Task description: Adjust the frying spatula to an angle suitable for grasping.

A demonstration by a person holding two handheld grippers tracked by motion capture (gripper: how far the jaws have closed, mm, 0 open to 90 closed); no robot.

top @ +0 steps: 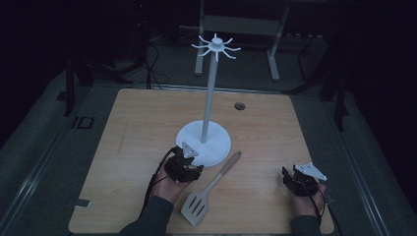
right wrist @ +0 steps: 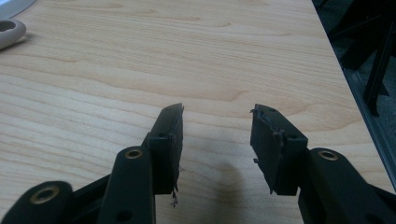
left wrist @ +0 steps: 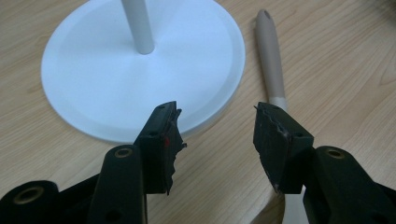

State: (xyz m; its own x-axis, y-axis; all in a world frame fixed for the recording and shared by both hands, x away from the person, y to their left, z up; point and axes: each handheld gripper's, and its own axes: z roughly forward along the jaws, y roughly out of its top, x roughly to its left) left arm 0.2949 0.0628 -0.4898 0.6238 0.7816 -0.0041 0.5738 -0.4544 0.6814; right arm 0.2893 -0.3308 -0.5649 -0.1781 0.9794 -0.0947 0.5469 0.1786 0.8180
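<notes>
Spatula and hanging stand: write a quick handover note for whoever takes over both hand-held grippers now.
Left hand-held gripper: open, empty, near the stand's base.
Right hand-held gripper: open, empty, above bare table.
Spatula: flat on the table, handle end beside the white stand, blade toward the person.
Done: nothing hung on the stand's hooks.
Left: probably grasp the spatula and hang it.

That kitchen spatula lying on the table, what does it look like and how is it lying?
The spatula lies flat on the wooden table, slanted: its slotted, pale grey blade points toward the person, its long beige handle runs up and away to the right. The handle's rounded tip has a hanging hole and ends close beside the white stand's round base; whether they touch is unclear. The left gripper is just left of it, jaws apart, not gripping it.
</notes>
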